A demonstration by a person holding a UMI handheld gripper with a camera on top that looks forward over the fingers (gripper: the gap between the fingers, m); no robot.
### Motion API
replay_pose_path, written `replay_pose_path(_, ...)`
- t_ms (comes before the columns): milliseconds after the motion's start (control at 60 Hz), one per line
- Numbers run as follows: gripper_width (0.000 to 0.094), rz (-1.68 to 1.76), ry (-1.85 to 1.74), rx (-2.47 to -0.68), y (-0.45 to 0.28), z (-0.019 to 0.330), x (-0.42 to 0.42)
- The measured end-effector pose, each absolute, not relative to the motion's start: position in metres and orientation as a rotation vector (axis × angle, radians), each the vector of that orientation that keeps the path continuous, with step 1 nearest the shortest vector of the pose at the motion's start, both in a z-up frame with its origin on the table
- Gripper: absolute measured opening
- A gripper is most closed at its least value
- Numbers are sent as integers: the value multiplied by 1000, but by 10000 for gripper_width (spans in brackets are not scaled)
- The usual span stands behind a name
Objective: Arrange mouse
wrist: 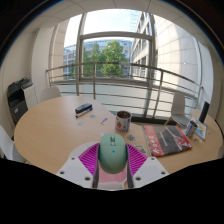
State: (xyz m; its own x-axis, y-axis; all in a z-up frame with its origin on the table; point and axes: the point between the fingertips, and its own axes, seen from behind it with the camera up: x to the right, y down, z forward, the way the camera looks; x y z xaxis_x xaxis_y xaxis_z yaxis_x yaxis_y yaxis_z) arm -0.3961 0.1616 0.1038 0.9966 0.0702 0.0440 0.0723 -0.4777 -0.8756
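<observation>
A pale green computer mouse [112, 151] sits between the two fingers of my gripper [112, 162]. The pink pads [90, 158] press on its left and right sides. The gripper is shut on the mouse and holds it above the near edge of a round wooden table [60, 130]. The mouse's rear end is hidden between the fingers.
Just beyond the mouse stands a patterned mug [123, 122]. A red magazine and books [166, 138] lie to the right of it. A small dark object [84, 109] lies farther back on the table. Chairs, a railing and large windows stand behind.
</observation>
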Motion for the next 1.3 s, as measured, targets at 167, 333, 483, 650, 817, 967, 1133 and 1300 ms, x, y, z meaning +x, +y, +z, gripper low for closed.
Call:
replay_pose_path(167, 410, -1, -103, -2204, 169, 17, -423)
replay_pose_path(333, 520, -4, -111, -2272, 172, -12, -430)
replay_pose_path(483, 831, -64, -86, -2269, 159, 13, -422)
replay_pose_path(650, 848, -106, -34, -2212, 115, 77, -426)
replay_pose_path(817, 847, -130, -5, -2151, 52, 138, -442)
replay_pose_path(967, 848, -181, 8, -2113, -9, 173, -452)
replay_pose_path(1133, 847, -206, 3, -2106, -70, 188, -467)
replay_pose_path(1300, 847, -208, 28, -2120, -109, 190, -473)
